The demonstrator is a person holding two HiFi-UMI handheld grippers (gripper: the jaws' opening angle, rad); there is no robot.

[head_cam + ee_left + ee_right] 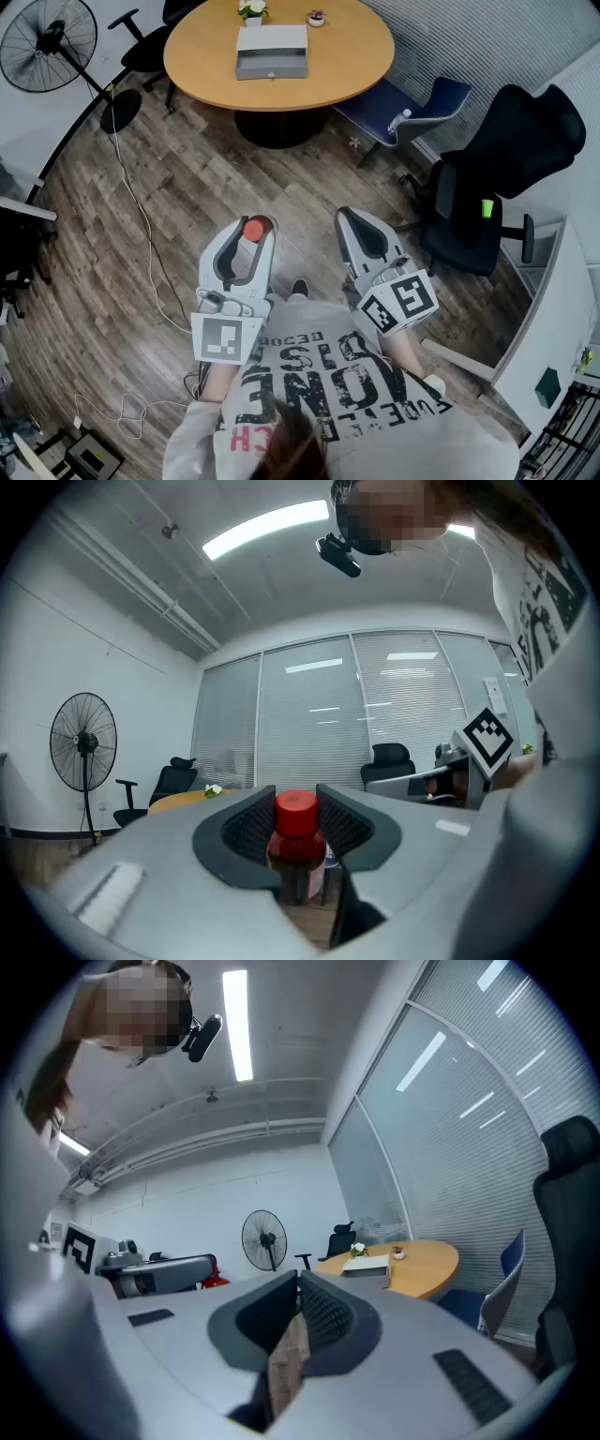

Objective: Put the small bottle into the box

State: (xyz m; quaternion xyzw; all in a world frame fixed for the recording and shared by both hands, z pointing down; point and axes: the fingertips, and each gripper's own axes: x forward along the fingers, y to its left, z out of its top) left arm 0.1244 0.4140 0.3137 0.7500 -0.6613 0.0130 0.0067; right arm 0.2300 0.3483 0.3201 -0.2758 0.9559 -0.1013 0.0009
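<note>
A small dark bottle with a red cap (pixel 254 230) (pixel 298 834) stands upright between the pads of my left gripper (pixel 251 225) (pixel 298 810), which is shut on it. I hold it over the wooden floor, well short of the table. My right gripper (pixel 361 221) (pixel 297 1285) is alongside, jaws shut and empty. The grey-white box (pixel 271 52) (pixel 367 1267) lies on the round wooden table (pixel 202 66) far ahead.
Two small potted plants (pixel 251 11) stand behind the box. A floor fan (pixel 47 42) is at the far left, its cable (pixel 141 225) trailing over the floor. A blue chair (pixel 417 111) and a black office chair (pixel 497 178) stand to the right.
</note>
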